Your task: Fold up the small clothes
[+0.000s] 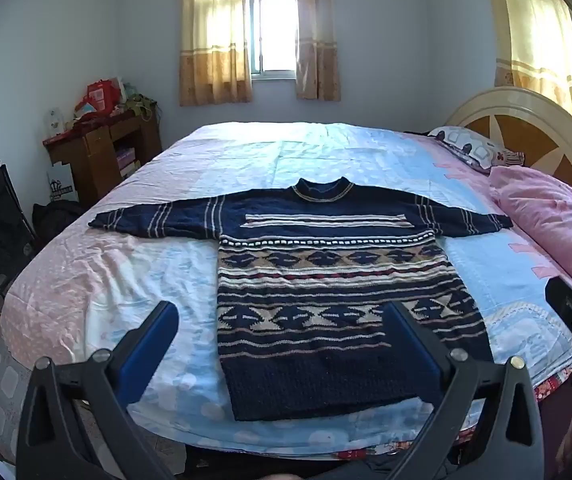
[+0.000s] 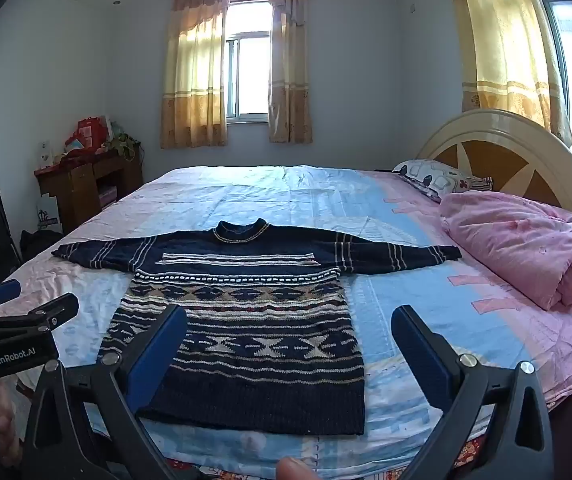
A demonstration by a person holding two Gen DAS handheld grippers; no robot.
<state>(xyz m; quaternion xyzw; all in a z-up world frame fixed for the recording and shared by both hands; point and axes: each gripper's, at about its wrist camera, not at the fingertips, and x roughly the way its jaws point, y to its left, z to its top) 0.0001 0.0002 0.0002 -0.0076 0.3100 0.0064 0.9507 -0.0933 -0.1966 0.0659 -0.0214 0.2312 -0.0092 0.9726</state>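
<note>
Across the smooth pastel bed sheet a chunky navy knit sweater lies flat, sleeves outstretched; left gripper and right gripper hover, jaws wide, holding nothing.

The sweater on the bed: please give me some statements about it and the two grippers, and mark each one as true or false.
1. The sweater lies flat on the bed with both sleeves spread out to the sides. True.
2. The left gripper is clamped on the sweater's bottom hem. False: its jaws stand wide open and hold nothing.
3. The sweater's collar points toward the far window. True.
4. The pink blanket covers one sleeve of the sweater. False: it is bundled near the headboard, apart from the sleeve.
5. The right gripper is open and holds nothing. True.
</note>
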